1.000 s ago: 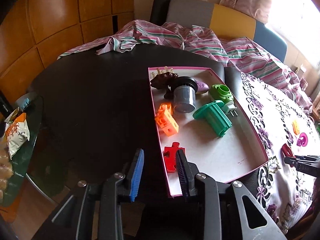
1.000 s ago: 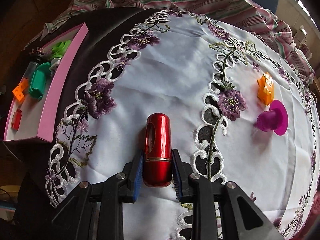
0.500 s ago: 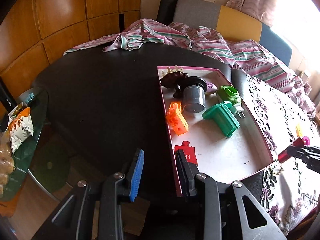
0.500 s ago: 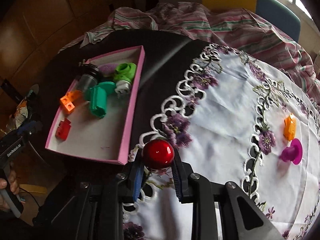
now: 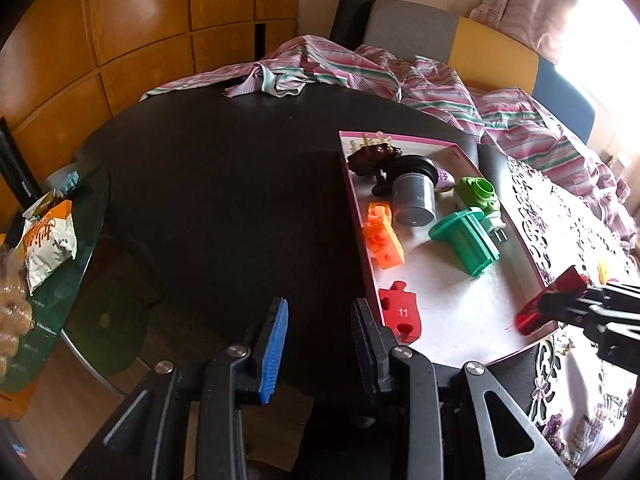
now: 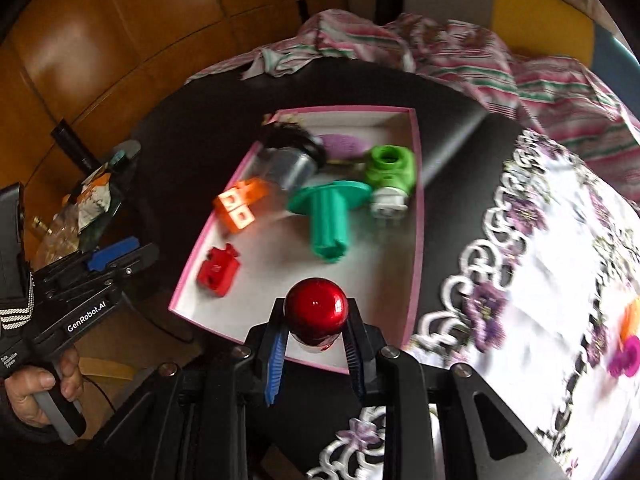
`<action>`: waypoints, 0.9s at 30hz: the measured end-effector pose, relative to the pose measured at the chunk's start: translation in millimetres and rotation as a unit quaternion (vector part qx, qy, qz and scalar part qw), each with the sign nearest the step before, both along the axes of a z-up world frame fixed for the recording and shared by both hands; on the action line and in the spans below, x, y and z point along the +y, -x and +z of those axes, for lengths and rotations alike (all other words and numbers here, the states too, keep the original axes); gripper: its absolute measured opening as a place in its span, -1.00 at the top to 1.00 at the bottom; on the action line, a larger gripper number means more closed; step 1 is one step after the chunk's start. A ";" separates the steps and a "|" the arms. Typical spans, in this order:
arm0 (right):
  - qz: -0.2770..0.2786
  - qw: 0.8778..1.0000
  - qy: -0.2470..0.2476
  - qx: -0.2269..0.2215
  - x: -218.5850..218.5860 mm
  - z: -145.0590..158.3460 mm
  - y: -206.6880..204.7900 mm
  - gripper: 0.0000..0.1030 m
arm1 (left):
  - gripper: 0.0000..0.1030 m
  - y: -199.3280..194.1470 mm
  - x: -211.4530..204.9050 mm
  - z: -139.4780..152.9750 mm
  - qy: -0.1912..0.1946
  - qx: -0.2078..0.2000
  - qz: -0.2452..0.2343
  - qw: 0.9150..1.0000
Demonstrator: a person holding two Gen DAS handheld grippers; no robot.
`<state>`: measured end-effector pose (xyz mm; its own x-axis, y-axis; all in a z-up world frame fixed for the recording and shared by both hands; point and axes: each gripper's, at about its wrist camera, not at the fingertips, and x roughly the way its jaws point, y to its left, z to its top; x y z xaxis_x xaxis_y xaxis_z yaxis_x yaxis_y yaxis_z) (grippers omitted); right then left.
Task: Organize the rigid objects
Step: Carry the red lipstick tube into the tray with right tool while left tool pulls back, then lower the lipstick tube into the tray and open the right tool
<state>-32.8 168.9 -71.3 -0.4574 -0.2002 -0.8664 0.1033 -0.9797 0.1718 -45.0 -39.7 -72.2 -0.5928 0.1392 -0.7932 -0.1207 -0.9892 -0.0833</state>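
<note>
My right gripper point(image 6: 316, 338) is shut on a shiny red cylinder point(image 6: 316, 311) and holds it over the near end of the pink-rimmed tray point(image 6: 418, 208). In the left wrist view the red cylinder point(image 5: 550, 298) hangs over the tray's right rim point(image 5: 528, 256). The tray holds a red puzzle piece point(image 5: 400, 314), an orange block point(image 5: 382, 236), a teal flanged part point(image 5: 466, 240), a green plug point(image 5: 478, 194) and a grey cylinder point(image 5: 414, 196). My left gripper point(image 5: 318, 338) is open and empty, above the dark table left of the tray; it also shows in the right wrist view point(image 6: 116, 254).
The round black table point(image 5: 208, 200) carries a white embroidered cloth point(image 6: 540, 260) on the right, with an orange piece point(image 6: 632, 316) and a magenta piece point(image 6: 626, 358) on it. Striped fabric point(image 5: 360, 68) lies at the back. A glass side table with snack bags point(image 5: 44, 236) stands at left.
My right gripper lifted the red cylinder off the white cloth and carried it left, over the tray. My left gripper drew back slightly and stayed open.
</note>
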 end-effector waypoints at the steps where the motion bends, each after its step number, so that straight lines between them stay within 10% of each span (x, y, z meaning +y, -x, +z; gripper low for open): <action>1: 0.007 1.000 0.002 -0.006 -3.9 -2.7 3.5 0.50 | 0.35 0.0 -1.4 0.2 0.000 0.001 0.001 1.000; 27: 0.020 0.998 0.025 -0.052 -41.9 -51.7 33.5 0.47 | 0.35 1.3 -2.0 -5.3 0.003 -0.007 0.004 1.000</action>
